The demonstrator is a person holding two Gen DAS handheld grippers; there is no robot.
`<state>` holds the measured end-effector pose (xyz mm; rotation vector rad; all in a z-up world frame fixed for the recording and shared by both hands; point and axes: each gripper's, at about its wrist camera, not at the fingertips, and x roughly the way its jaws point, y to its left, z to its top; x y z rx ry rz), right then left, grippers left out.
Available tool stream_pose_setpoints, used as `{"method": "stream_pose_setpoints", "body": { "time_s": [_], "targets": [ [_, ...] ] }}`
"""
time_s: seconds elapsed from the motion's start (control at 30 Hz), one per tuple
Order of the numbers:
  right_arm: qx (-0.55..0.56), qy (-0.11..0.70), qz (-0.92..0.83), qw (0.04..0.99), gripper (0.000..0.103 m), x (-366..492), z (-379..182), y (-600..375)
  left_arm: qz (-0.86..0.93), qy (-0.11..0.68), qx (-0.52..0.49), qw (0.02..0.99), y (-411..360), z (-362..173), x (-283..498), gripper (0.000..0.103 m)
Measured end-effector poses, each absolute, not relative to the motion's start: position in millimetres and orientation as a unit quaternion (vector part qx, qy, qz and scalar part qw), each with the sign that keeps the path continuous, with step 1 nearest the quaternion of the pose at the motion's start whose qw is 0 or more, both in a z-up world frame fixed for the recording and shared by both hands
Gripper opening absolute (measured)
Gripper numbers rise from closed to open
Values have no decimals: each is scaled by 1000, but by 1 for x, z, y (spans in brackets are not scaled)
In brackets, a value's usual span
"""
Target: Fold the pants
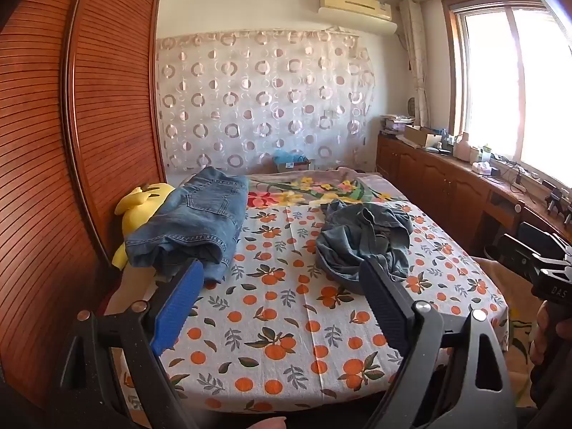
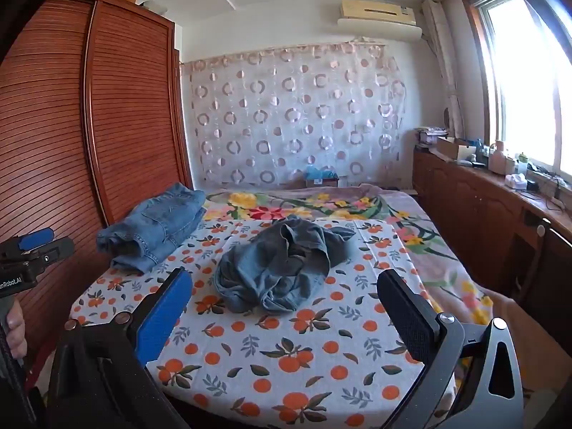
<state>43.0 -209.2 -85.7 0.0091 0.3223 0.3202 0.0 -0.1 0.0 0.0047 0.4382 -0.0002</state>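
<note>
A crumpled heap of grey-blue pants (image 1: 364, 241) (image 2: 282, 264) lies on the bed's orange-print sheet (image 1: 279, 321) (image 2: 286, 350), toward the middle. A folded stack of blue jeans (image 1: 193, 225) (image 2: 157, 228) rests at the left side of the bed. My left gripper (image 1: 282, 268) hovers over the near part of the bed, open, nothing between its fingers. My right gripper (image 2: 286, 279) also stands open and empty, short of the crumpled pants. Each gripper shows at the edge of the other's view: the right one (image 1: 547, 268), the left one (image 2: 32, 250).
A yellow plush toy (image 1: 139, 211) lies under the jeans stack beside the slatted wooden wardrobe (image 1: 71, 143) on the left. A floral blanket (image 2: 321, 203) covers the far part of the bed. A wooden cabinet (image 2: 482, 207) with clutter runs under the window on the right.
</note>
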Motion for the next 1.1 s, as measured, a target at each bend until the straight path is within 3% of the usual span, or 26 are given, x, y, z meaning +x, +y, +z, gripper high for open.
{"method": "stream_pose_setpoints", "body": {
  "time_s": [1.1],
  "targets": [
    [6,161,158,974,103,39,-83,-209,-1,214,-2,977,0,0,0,89]
  ]
}}
